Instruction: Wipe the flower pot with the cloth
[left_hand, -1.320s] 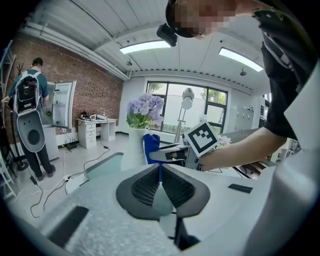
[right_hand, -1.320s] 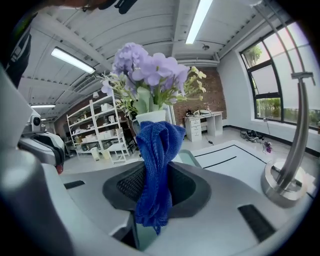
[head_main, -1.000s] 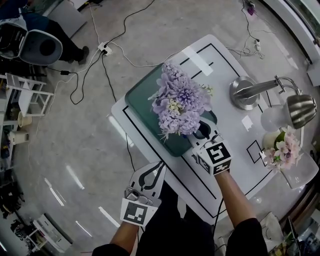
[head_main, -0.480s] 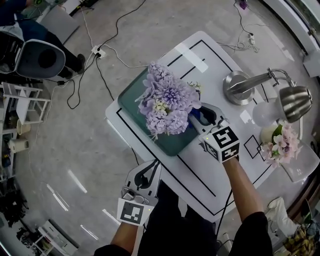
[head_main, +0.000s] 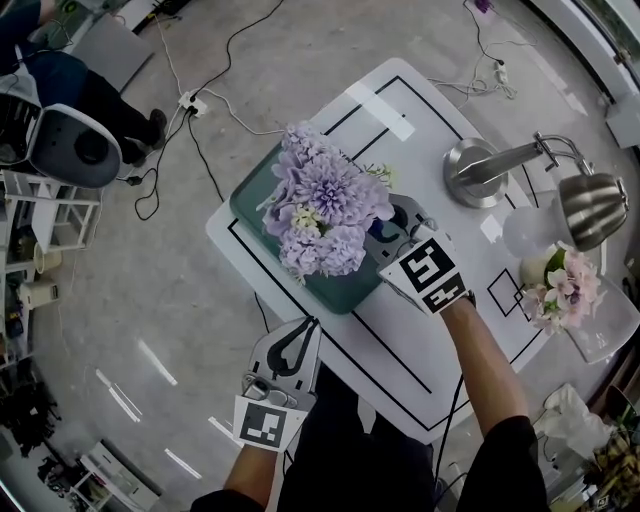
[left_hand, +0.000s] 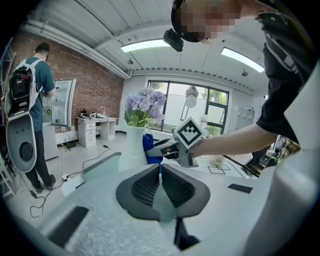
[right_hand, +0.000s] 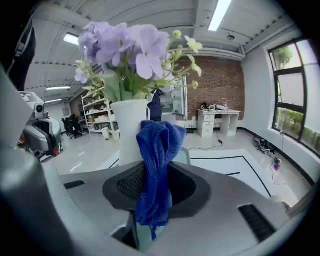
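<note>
Flower pot (right_hand: 131, 131), white with purple flowers (head_main: 325, 210), stands on the green tray (head_main: 250, 195) at the left of the white table (head_main: 455, 335). Right gripper (head_main: 388, 228) clamps the blue cloth (right_hand: 157, 165) just beside the pot's right side. Left gripper (head_main: 303, 332), near the table's near edge, has its 2 jaws together, holding nothing.

Left gripper (head_main: 305, 335) and right gripper (head_main: 388, 228): pale grey shells, black ribbed jaws, a black-and-white marker cube (head_main: 428, 272) each; short black sleeves (head_main: 500, 460)
</note>
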